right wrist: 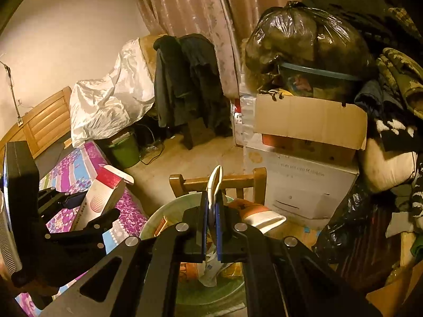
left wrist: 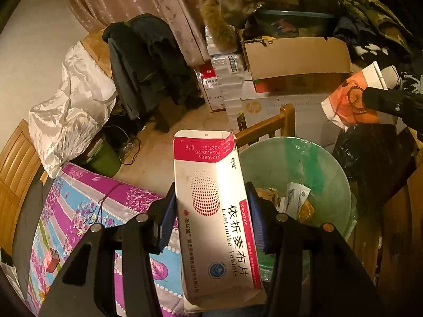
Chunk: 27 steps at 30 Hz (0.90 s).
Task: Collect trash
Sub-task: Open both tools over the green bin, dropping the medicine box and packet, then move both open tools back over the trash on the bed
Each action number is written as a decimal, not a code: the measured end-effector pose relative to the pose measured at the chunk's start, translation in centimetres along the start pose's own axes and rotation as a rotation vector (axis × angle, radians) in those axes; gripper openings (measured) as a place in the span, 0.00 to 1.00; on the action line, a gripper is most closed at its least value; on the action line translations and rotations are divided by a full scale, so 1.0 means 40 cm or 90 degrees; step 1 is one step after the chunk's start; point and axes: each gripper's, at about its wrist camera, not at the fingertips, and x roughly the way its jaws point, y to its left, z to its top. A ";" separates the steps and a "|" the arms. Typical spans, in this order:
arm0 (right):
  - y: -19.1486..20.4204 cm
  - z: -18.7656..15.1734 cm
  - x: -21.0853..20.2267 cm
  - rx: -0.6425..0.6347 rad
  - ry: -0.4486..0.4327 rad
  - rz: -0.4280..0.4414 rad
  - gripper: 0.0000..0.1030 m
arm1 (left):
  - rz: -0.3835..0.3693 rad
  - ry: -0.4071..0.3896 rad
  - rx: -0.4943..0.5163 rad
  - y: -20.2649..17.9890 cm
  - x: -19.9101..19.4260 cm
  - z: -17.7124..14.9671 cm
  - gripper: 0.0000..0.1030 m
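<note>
**Both grippers hold trash at the green bin**

Your left gripper [left wrist: 211, 211] has its jaws about half open, and the blue pads press on both sides of a white and red medicine box [left wrist: 211, 206]. The box stands lengthwise between the fingers, with its opened flap end away from you. In the left wrist view it is beside the rim of the green trash bin [left wrist: 304, 158], partly over the purple flowered bedcover [left wrist: 87, 200].

Your right gripper [right wrist: 211, 211] is closed fully on a flattened orange and white carton [right wrist: 260, 212]; its thin white edge sticks up between the pads. This carton is above the bin [right wrist: 171, 206], where paper scraps [left wrist: 294, 198] already lie. A wooden chair back [right wrist: 232, 179] stands just behind the bin, and stacked cardboard boxes [right wrist: 309, 121] are further back.
</note>
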 end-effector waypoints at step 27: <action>-0.028 -0.014 0.007 0.058 0.003 0.049 0.34 | -0.156 0.009 -0.101 0.047 0.025 0.011 0.63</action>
